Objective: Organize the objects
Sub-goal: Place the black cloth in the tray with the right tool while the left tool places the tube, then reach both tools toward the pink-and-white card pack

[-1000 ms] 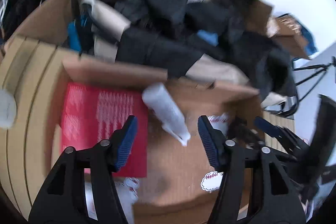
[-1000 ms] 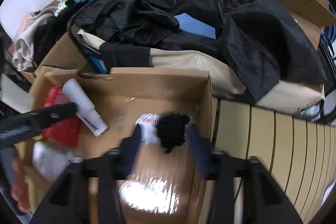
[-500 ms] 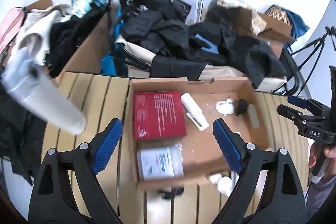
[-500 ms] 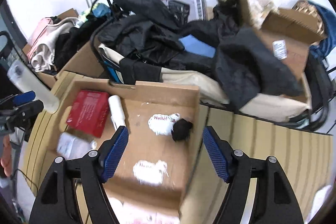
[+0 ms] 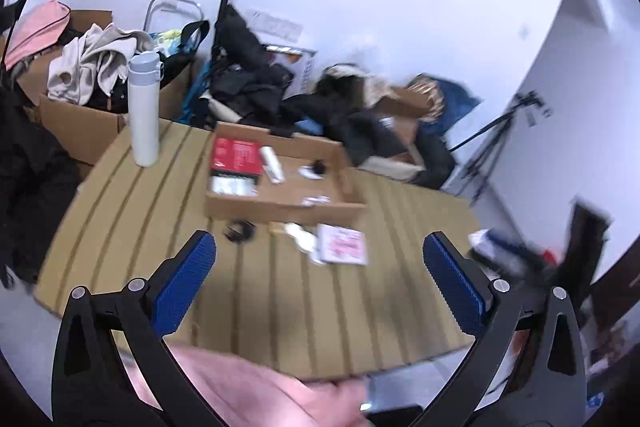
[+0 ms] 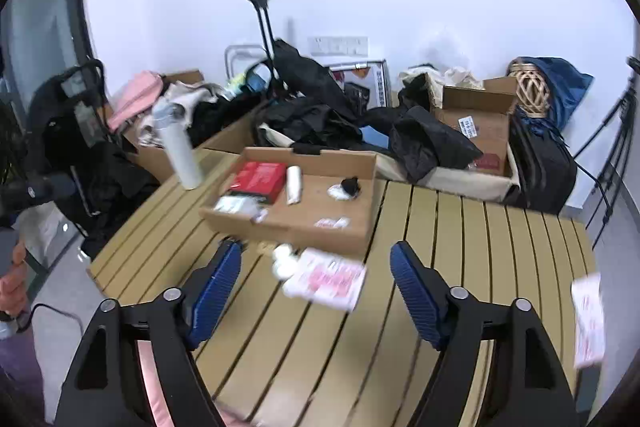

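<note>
A shallow cardboard box (image 5: 332,209) (image 6: 360,167) stands on a slatted wooden table (image 5: 260,291) (image 6: 460,267). In it lie a red box (image 5: 236,157) (image 6: 260,177), a white tube (image 5: 272,159) (image 6: 293,183), a clear packet (image 5: 232,185) (image 6: 236,205) and a small black item (image 5: 319,167) (image 6: 350,184). A pink-and-white packet (image 5: 344,245) (image 6: 328,279) and a black clip (image 5: 239,230) lie in front of the box. My left gripper (image 5: 320,273) and my right gripper (image 6: 316,283) are both open and empty, high above the table's near side.
A tall white bottle (image 5: 143,111) (image 6: 178,147) stands at the table's far left corner. Dark clothes (image 6: 320,115) and cardboard boxes (image 6: 476,115) pile up behind the table. A tripod (image 5: 496,143) stands at the right. Another pink packet (image 6: 588,319) lies at the right edge.
Both grippers have pulled back and up from over the box, so the whole table now shows. The white bottle now stands upright on the table's corner.
</note>
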The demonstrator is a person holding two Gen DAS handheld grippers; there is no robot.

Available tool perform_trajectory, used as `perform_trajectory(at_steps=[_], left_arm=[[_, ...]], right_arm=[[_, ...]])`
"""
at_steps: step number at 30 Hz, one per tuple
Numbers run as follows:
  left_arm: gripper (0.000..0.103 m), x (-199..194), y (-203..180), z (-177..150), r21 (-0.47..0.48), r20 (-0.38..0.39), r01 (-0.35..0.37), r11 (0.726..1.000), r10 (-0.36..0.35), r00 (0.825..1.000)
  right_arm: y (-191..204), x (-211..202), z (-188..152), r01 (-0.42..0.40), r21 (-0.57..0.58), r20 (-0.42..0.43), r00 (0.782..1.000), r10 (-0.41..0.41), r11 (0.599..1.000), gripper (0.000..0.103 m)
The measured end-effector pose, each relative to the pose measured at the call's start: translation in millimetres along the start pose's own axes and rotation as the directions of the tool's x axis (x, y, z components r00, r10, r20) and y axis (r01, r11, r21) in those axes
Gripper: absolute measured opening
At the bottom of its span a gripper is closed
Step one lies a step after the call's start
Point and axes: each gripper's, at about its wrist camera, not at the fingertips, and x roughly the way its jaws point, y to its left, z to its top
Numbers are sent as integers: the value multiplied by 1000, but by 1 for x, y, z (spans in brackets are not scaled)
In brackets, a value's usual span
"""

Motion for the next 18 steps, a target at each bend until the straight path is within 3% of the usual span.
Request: perform_trajectory(at_steps=[5,10,15,18], left_arm=[[103,-58,-31,-30,-19,58,110,994,-109,992],[103,-97,-48,-35,-6,138,199,980,-196,971],[103,-106,-60,-39,34,161,187,982,-190,969],[103,-95,-59,-41,40,142,153,987,-157,977]], right_arm=[[36,-27,-60,-96,62,-25,995,98,993,81],[54,-37,-76,-117,12,-36,992,117,993,81],[56,-40,-81,-143,16,-21,989,144,990,81],[52,-36,-84,-143,35,-25,989,144,989,81]])
